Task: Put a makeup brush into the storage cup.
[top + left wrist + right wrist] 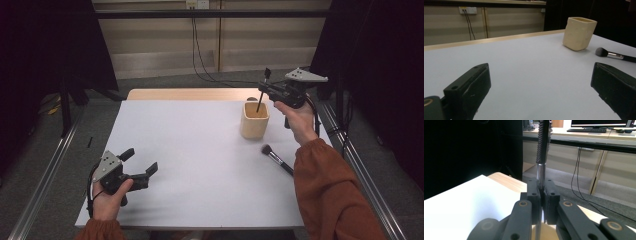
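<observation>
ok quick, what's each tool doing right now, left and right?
Left tool: open, holding nothing, low over the table.
Right tool: shut on a thin brush above the cup.

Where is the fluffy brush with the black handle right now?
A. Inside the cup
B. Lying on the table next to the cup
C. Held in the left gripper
B: the fluffy brush lies flat on the table, beside the cup, touched by no gripper.

The high view looks forward and down on the table [200,165]; the left gripper view skims low across it, both sharing the cup [254,120]
</observation>
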### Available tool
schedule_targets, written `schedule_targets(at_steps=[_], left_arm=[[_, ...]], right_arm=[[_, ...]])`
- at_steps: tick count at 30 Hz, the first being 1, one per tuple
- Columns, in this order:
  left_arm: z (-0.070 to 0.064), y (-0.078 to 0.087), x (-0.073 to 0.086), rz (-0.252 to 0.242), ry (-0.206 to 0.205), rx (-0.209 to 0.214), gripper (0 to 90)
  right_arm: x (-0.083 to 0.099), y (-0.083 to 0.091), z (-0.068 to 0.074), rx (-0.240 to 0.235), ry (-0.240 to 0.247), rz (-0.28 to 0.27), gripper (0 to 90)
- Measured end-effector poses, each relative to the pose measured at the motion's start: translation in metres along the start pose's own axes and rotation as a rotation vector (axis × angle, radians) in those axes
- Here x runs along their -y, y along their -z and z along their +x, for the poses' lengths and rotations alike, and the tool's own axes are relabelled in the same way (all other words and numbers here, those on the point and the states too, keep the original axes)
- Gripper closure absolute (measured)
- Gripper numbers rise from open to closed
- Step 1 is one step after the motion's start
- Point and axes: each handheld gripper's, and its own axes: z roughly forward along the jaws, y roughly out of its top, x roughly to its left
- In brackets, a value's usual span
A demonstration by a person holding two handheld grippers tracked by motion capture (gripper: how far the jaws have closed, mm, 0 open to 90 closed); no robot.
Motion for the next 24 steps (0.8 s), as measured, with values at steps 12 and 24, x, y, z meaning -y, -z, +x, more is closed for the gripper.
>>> schedule_targets(at_steps=[12,24], left_arm=[[0.001,0.000,0.000,0.006,-0.001,-0.003,3.5],[0.001,0.002,-0.001,0.006,-0.010,-0.013,3.5]], right_arm=[[0.008,-0.006,-0.002,0.008,0.001,0.023,85.7],[0.027,-0.012,-0.003,0.007,-0.019,0.046,85.7]])
